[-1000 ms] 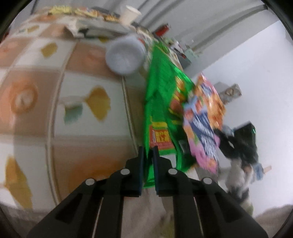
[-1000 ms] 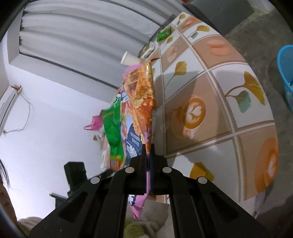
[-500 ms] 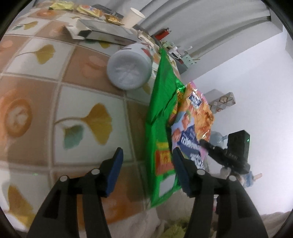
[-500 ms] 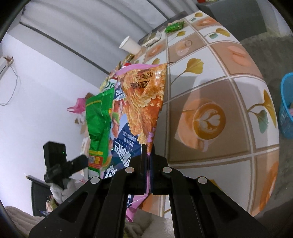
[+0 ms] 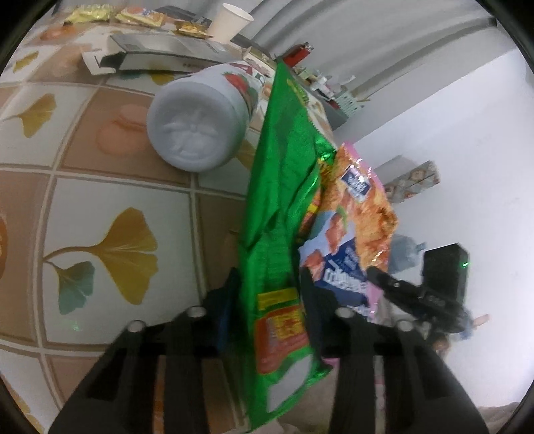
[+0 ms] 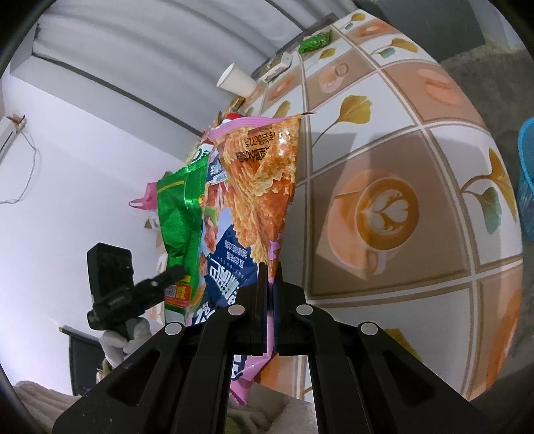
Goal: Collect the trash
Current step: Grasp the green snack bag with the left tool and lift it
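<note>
Between closing left claw (image 5: 268, 283), green wrapper (image 5: 283, 187)

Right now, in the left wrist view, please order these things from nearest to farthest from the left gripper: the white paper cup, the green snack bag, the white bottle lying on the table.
1. Green snack bag: between the closing jaws of the left gripper, not yet pinched.
2. White bottle: lying on the table, ahead and to the left, its bottom facing the camera.
3. White paper cup: at the far edge of the table, near the top.
</note>
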The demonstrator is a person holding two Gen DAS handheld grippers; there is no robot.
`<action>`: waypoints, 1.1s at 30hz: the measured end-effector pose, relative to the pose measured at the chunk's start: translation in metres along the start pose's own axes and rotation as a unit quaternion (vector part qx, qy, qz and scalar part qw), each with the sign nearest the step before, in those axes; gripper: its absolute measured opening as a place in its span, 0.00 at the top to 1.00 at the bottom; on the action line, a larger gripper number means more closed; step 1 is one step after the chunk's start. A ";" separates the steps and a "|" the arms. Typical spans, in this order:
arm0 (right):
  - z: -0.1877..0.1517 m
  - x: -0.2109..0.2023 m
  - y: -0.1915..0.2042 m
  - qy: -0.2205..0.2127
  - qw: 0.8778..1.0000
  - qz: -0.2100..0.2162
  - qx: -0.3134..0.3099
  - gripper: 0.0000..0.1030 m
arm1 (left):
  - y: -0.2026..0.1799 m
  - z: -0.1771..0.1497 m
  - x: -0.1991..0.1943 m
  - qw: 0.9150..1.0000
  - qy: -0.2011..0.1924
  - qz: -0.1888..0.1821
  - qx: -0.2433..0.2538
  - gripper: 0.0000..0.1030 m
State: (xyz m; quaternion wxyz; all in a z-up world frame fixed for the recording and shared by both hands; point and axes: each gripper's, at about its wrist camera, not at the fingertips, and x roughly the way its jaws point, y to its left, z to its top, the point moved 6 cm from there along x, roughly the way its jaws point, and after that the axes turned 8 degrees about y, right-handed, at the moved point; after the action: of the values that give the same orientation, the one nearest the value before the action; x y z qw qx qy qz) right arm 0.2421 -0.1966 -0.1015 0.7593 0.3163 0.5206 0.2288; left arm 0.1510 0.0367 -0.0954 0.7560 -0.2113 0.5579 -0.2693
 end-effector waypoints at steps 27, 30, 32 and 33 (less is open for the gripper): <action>-0.002 -0.029 -0.001 -0.056 0.997 0.054 0.012 0.99 | -0.053 -0.014 -0.031 0.980 -0.092 0.121 0.125 0.90; -0.002 -0.031 0.000 -0.060 0.996 0.058 0.010 0.99 | -0.057 -0.014 -0.034 0.977 -0.101 0.129 0.134 0.90; -0.006 -0.036 -0.004 -0.062 0.996 0.061 0.009 0.99 | -0.060 -0.014 -0.037 0.975 -0.107 0.135 0.139 0.91; -0.007 -0.038 -0.004 -0.064 0.996 0.063 0.009 0.99 | -0.060 -0.014 -0.037 0.974 -0.109 0.137 0.141 0.91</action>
State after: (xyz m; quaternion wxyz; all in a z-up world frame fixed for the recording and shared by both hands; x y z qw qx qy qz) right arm 0.2226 -0.2231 -0.0818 0.7722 0.3692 0.4522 0.2508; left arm 0.1184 0.0148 -0.0353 0.8642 -0.0520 0.4522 -0.2142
